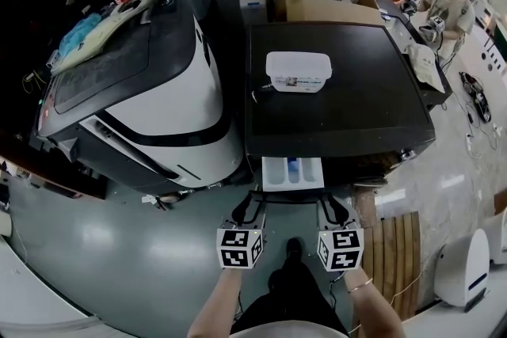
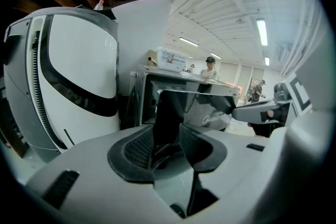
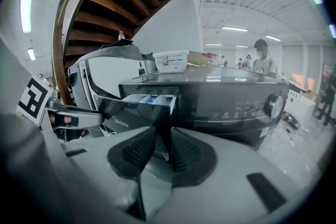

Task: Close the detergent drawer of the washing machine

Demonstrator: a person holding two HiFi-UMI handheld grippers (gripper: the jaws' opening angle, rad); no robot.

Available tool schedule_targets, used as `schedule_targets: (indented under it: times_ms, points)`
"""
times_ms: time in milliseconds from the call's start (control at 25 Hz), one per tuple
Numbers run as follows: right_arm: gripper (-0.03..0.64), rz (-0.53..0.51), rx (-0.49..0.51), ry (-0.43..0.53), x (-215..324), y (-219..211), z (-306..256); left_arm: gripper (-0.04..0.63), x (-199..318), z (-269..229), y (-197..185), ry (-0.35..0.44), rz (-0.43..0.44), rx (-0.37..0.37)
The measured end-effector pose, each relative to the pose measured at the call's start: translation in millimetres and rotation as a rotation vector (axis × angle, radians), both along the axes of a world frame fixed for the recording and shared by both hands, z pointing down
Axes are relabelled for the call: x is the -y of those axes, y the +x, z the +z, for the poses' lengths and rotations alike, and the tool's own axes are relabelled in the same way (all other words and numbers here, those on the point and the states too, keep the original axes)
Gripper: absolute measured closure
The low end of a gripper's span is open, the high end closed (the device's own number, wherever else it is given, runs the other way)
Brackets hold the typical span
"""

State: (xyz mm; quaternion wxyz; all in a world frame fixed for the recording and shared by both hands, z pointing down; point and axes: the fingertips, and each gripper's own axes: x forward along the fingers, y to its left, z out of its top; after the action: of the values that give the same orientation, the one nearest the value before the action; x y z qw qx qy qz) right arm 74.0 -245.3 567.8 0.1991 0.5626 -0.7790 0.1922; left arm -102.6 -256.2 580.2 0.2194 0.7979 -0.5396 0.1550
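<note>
The dark washing machine (image 1: 341,103) has its white detergent drawer (image 1: 293,172) pulled out toward me. My left gripper (image 1: 255,200) is at the drawer's front left corner and my right gripper (image 1: 331,203) at its front right corner. In the left gripper view the dark drawer front (image 2: 202,99) fills the gap between the pads of the left gripper (image 2: 167,131). In the right gripper view the right gripper (image 3: 164,139) has its pads against the drawer front's right edge, with the blue and white compartments (image 3: 149,98) showing above.
A white plastic box (image 1: 299,70) sits on the washer's top. A white and black machine (image 1: 150,107) stands close on the left. A cardboard box (image 1: 317,8) with bottles is behind. A wooden slat board (image 1: 396,249) lies on the floor at right. A person (image 1: 447,0) stands far right.
</note>
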Motion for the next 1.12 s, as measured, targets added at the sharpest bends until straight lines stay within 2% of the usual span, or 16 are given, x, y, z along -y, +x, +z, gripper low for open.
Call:
schedule_targets:
  times_ms: [1120]
  points:
    - [0.528,0.003,-0.006,-0.002,43,-2,-3,0.46,43,-3,-1,-0.005,-0.019,0.002]
